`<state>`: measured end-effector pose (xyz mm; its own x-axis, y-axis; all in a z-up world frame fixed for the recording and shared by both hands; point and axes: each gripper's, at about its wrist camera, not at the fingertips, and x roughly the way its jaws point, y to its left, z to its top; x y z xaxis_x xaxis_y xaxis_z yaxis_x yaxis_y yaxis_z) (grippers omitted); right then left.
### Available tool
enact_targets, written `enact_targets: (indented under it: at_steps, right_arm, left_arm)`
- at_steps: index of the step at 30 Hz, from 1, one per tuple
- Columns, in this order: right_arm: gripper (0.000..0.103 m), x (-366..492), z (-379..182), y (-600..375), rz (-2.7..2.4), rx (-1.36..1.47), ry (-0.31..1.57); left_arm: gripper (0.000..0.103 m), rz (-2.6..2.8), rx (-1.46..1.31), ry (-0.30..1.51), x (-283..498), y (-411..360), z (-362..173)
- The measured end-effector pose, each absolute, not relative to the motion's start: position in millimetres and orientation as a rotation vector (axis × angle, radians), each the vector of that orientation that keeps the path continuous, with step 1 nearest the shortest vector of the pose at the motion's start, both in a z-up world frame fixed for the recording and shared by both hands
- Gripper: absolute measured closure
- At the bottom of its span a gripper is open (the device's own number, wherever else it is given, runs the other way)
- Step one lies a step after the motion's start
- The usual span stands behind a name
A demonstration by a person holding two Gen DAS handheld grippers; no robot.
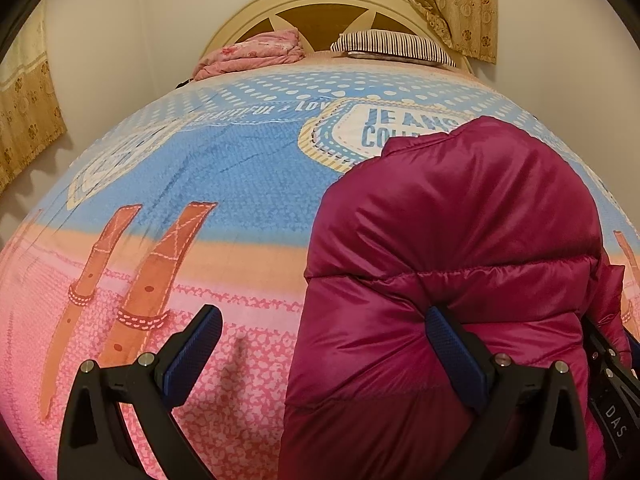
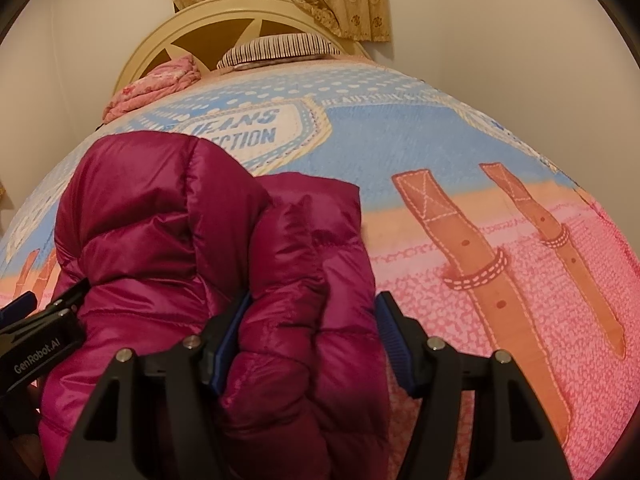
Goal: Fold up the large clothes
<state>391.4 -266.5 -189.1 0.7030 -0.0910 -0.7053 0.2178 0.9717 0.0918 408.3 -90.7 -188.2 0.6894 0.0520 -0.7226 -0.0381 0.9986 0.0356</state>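
Note:
A magenta puffer jacket (image 1: 460, 248) lies bunched and folded on the bed; it also shows in the right wrist view (image 2: 180, 220). My left gripper (image 1: 324, 340) is open, its jaws wide apart; the jacket's left edge lies between them and covers the right finger (image 1: 456, 348). My right gripper (image 2: 312, 336) is open around the jacket's right fold, its fingers apart on either side of the padded fabric. Each gripper shows at the edge of the other's view: the right one in the left view (image 1: 612, 384) and the left one in the right view (image 2: 36, 344).
The bed has a printed blue and pink cover (image 1: 240, 184) with belt pictures. A pink bundle (image 1: 252, 54) and a striped pillow (image 1: 392, 46) lie by the cream headboard (image 1: 332, 0). Curtains (image 1: 452, 0) hang behind, with walls close on both sides.

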Motion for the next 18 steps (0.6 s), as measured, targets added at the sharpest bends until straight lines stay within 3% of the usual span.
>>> enact_targets:
  at_steps: [11, 18]
  right_arm:
    - [0.036, 394.3, -192.6, -267.1, -0.161, 0.186, 0.796]
    - [0.035, 392.6, -194.2, -268.9, -0.155, 0.205, 0.797]
  left_arm:
    - [0.001, 0.033, 0.028, 0.825, 412.4, -91.5, -183.1]
    - [0.001, -0.086, -0.03, 0.776, 434.4, -99.2, -147.2]
